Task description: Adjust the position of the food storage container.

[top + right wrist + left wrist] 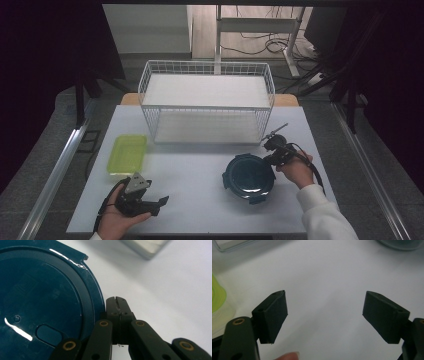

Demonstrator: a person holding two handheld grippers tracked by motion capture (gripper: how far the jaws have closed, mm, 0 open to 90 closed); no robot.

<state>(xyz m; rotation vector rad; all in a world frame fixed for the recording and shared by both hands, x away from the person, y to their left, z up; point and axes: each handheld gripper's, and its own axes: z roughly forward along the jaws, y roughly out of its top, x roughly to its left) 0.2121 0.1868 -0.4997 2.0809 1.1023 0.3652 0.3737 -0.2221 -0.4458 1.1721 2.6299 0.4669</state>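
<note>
So the right gripper [275,150] is sitting at the right edge of the dark teal round lid [249,177], jaws pressed completely together with nothing between them. In the right gripper view the closed tips are right up against the lid's rim [98,297], looks like touching, but they aren't clamped on it. The lid lies flat on the white surface [200,200], right of centre, in front of the wire basket [207,102] and a bit apart from it. It has little latch tabs sticking out around the edge.

The left gripper [150,202] is down at the near left, resting low on the surface in the person's hand, jaws spread wide and empty. In the left gripper view there's just bare white surface between the two black pads [274,315], with a fingertip poking in at the bottom.

The yellow-green tray [127,154] is on the left side, just beyond the left gripper, near the basket's front left corner. The lid and the tray are well apart, with open surface between them
</note>
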